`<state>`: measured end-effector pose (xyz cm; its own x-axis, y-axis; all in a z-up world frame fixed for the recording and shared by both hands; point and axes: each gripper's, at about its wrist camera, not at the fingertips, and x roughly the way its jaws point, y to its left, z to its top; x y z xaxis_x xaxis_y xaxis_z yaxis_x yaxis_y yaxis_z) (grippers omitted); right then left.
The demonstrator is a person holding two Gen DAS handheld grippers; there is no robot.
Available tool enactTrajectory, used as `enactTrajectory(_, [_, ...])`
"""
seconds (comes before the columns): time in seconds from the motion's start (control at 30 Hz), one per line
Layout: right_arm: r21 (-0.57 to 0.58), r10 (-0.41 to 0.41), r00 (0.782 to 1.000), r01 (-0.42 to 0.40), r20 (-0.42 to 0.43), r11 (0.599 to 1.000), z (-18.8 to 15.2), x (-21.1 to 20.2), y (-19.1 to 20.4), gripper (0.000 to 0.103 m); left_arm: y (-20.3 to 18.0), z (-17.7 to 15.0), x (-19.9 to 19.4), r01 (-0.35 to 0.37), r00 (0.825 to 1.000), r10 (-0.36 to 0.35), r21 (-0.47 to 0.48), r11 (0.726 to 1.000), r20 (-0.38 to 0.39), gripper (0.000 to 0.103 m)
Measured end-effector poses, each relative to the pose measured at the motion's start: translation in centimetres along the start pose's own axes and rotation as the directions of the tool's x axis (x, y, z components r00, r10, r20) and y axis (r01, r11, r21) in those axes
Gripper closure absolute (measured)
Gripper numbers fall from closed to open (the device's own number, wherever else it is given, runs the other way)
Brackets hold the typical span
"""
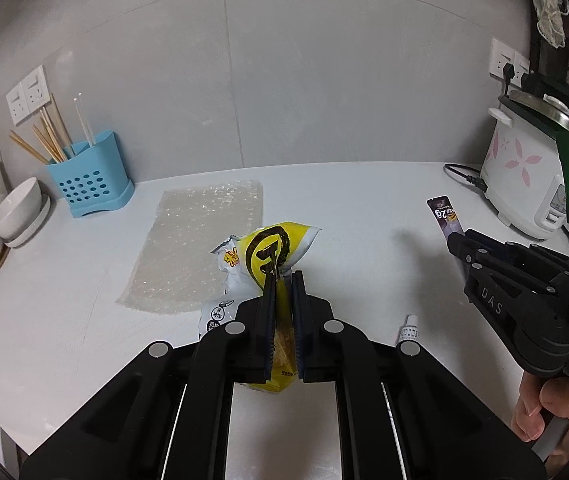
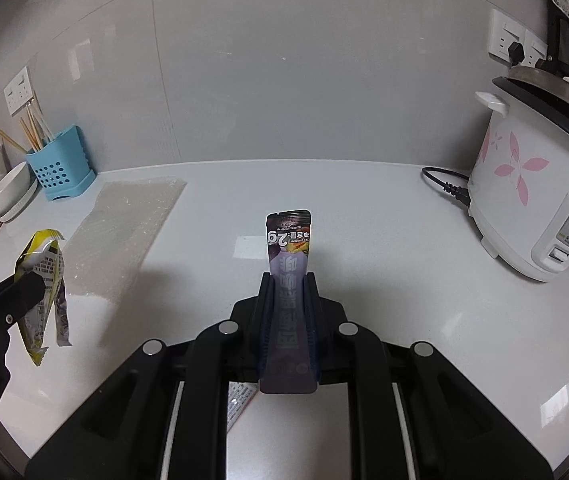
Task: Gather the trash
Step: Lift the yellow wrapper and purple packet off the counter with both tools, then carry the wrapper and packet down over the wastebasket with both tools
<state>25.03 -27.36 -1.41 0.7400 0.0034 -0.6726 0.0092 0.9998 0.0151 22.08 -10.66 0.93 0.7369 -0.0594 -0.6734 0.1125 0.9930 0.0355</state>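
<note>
The left gripper has its jaws pinched tight on a yellow and white snack bag, which sticks up out of the jaw tips and hangs crumpled below them, lifted off the white counter. From the right wrist view the same bag dangles clear of the surface, off to the left of the right jaws.

The right gripper has its jaws clamped on a slim dark purple sachet, flat between the two pads, its torn top poking out beyond the tips.

Ahead and left of the left jaws a sheet of bubble wrap lies flat on the counter. Just right of those jaws, close in, sits a small white tube. Farther back on the left stand a blue utensil holder with chopsticks and stacked white bowls; a flowered rice cooker stands to the right of the right jaws
</note>
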Motion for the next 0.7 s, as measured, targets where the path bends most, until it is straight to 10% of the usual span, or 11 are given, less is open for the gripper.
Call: enactTrajectory(0.7, [-0.049, 0.046, 0.994, -0.041, 0.104, 0.998, -8.8, -13.4, 4.5, 0.089, 1.5, -8.4, -11.4, 0.001, 0.998, 0.001, -0.034, 0.999, 0.058, 0.096])
